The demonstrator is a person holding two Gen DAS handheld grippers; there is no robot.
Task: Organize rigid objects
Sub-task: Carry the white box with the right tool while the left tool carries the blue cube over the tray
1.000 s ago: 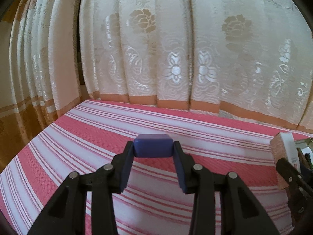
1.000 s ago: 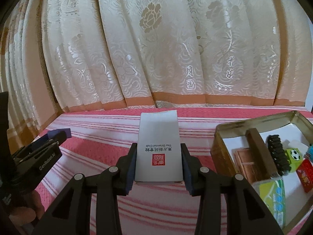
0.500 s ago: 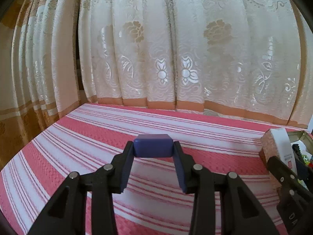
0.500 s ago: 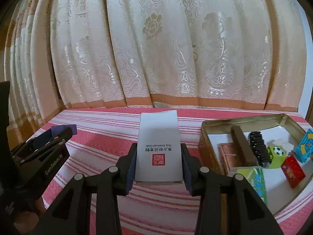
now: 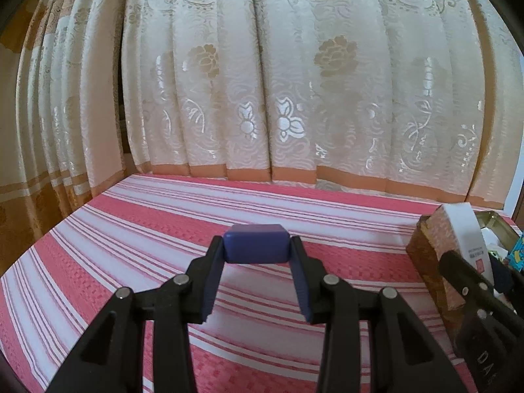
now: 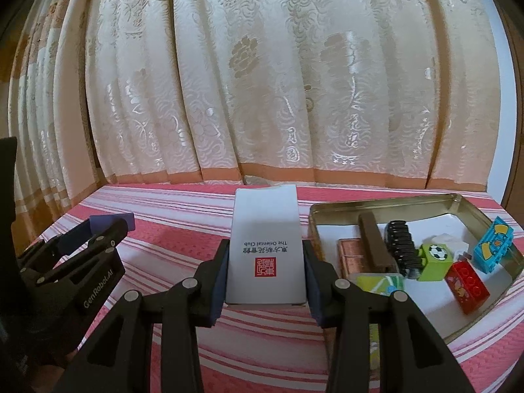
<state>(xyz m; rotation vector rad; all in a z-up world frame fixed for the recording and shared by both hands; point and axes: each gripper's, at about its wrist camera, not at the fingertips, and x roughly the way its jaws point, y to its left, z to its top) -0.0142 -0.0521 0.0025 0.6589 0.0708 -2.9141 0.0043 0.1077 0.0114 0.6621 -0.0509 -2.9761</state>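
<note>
A white box (image 6: pixel 266 245) is clamped in the right gripper (image 6: pixel 266 273), just left of the metal tin (image 6: pixel 386 203). A blue block (image 5: pixel 256 243) is clamped in the left gripper (image 5: pixel 256 255), further left of the tin. A snag on the tin's near rim is judged possible, as is a collision between grippers. Little free floor is seen among the toy bricks (image 6: pixel 435 261); open striped cloth (image 5: pixel 163 229) remains left of the tin.

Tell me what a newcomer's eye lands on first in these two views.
First, the white box with a red seal, clamped upright in the right gripper at centre. Next, the metal tin to its right, holding bright toy blocks. In the left view, the left gripper pinches a small blue block above the striped cloth.
</note>
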